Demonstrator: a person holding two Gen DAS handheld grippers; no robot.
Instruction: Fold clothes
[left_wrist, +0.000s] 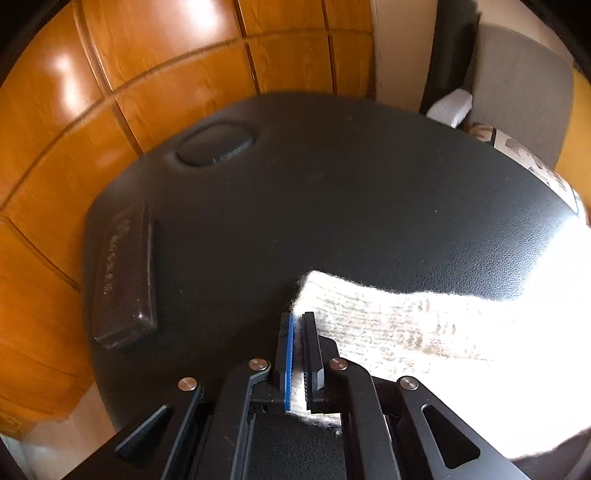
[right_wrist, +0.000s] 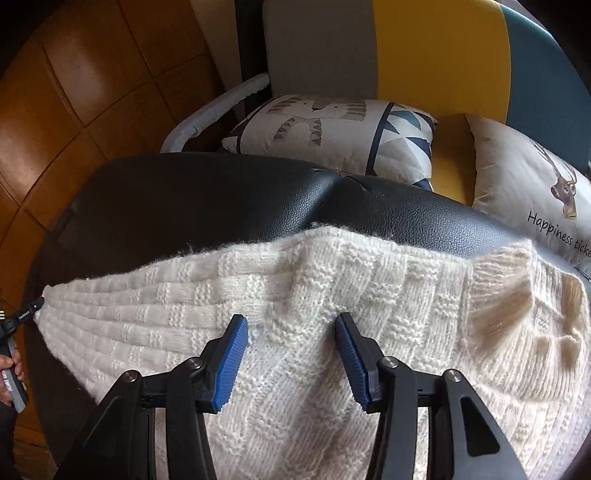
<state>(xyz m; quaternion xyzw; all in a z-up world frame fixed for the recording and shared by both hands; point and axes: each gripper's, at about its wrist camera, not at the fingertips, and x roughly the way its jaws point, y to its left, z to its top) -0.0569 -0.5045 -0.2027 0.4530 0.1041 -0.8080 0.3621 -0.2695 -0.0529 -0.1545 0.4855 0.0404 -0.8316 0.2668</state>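
Observation:
A cream knitted sweater (right_wrist: 332, 295) lies spread over a black leather surface (right_wrist: 221, 199). My right gripper (right_wrist: 290, 328) hovers open just above the sweater's middle, blue pads (right_wrist: 232, 354) wide apart with knit fabric showing between them. My left gripper (left_wrist: 297, 321) is shut on the sweater's (left_wrist: 406, 325) left corner edge, with wool pinched between the jaws. In the right wrist view the left gripper (right_wrist: 22, 317) shows at the far left, at the sweater's corner, held by a hand (right_wrist: 9, 369).
A flat black case (left_wrist: 122, 280) and an oval black object (left_wrist: 218, 146) lie on the leather surface (left_wrist: 332, 184) to the left. Two printed pillows (right_wrist: 332, 136) (right_wrist: 535, 192) rest on a sofa (right_wrist: 436, 55) behind. Wooden floor (left_wrist: 55, 147) surrounds the surface.

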